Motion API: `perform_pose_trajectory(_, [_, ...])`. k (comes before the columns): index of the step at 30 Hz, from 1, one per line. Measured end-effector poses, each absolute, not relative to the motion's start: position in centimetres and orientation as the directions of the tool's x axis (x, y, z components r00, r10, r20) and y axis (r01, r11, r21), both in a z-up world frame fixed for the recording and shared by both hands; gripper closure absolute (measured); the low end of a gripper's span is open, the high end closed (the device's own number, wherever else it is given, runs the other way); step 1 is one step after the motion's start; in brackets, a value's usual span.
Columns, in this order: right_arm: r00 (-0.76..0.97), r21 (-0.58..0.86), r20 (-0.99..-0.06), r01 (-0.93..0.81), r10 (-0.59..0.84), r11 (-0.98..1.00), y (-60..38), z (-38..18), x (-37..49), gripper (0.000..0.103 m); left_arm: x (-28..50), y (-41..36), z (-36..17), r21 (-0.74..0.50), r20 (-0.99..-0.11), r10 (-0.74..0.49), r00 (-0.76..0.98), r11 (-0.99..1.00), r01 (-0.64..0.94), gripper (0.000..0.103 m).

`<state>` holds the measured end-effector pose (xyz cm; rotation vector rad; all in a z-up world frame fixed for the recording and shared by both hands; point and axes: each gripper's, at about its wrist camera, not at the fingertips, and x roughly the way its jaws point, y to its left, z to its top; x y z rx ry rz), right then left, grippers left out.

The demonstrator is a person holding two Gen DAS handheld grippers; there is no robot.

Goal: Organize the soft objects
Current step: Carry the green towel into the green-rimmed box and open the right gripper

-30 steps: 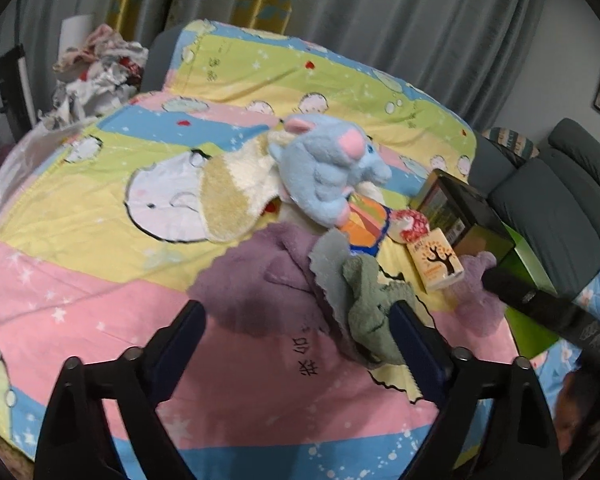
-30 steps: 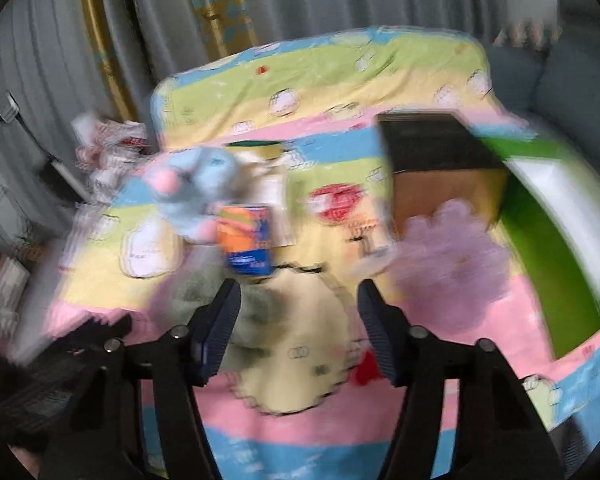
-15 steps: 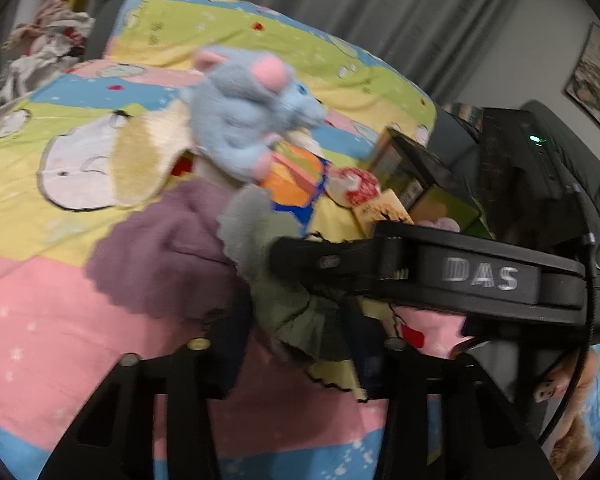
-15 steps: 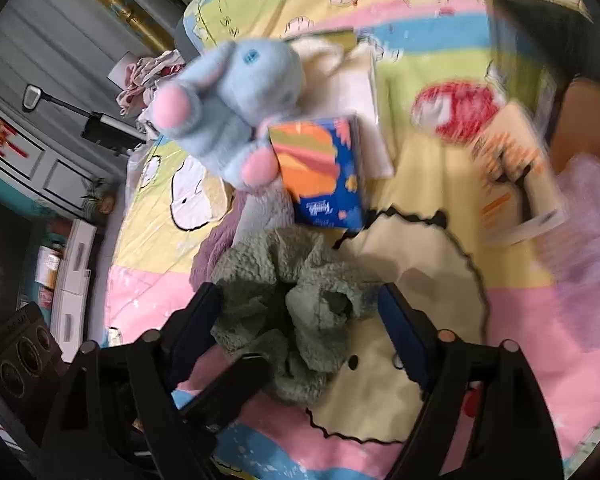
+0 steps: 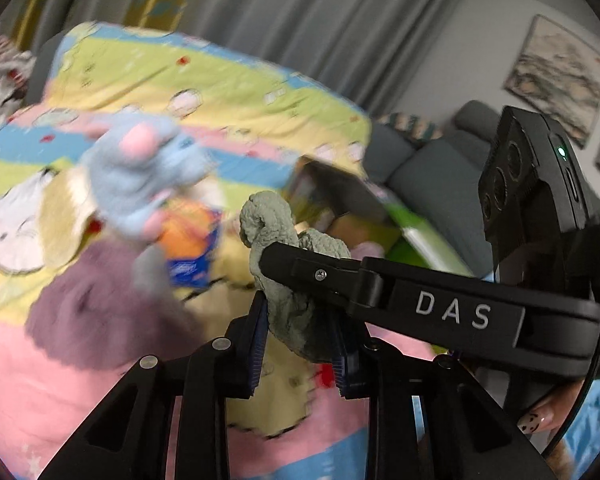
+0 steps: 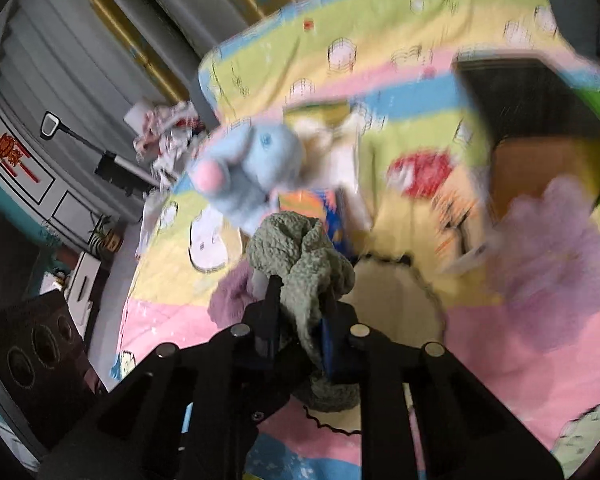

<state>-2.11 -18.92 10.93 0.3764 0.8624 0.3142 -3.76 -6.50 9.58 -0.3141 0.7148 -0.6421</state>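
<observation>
A green fuzzy cloth [image 5: 292, 304] is lifted off the bed, bunched upward. My left gripper [image 5: 300, 344] is shut on its lower part. My right gripper [image 6: 298, 320] is shut on the same cloth [image 6: 300, 256]; one of its fingers [image 5: 340, 276] crosses the left wrist view from the right. A blue plush mouse [image 5: 144, 176] sits behind, also seen in the right wrist view [image 6: 256, 168]. A purple cloth [image 5: 100, 304] lies at the left on the bed. A second purple cloth [image 6: 556, 264] lies at the right.
A striped cartoon bedspread [image 5: 172, 80] covers the bed. An orange and blue packet [image 5: 192, 248] stands by the mouse. A cream towel [image 5: 68, 208] lies behind it. An open box with a green edge [image 6: 540, 120] sits at the right. A grey sofa [image 5: 432, 160] is beyond.
Both grippers closed on the green cloth and raised it off the bed. The right gripper came in from the right to the cloth.
</observation>
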Motion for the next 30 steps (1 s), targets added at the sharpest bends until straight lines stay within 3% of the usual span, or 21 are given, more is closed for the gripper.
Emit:
perform_pose_trajectory(8, [0.767,0.354,-0.602,0.006,0.223,0.935,-24.4,14.7,-4.9,0.087,-3.9,-12.2,13.1,-0.446,-0.449,-0.731,0.513,0.681,0.581,0.075])
perform_pose_trajectory(18, [0.833,0.374,-0.553,0.225,0.022,0.900,-32.3,16.2,-8.0,0.086,-3.8,-21.0,14.5,-0.419,-0.427,-0.824,0.372,0.545,0.726,0.075])
perform_pose_trajectory(30, [0.792,0.450,-0.596,0.469,-0.136,0.760,-40.9,13.7,-10.5,0.086,-2.9,-30.3,12.5,-0.443,-0.499,-0.850,0.171,0.419,0.792,0.075])
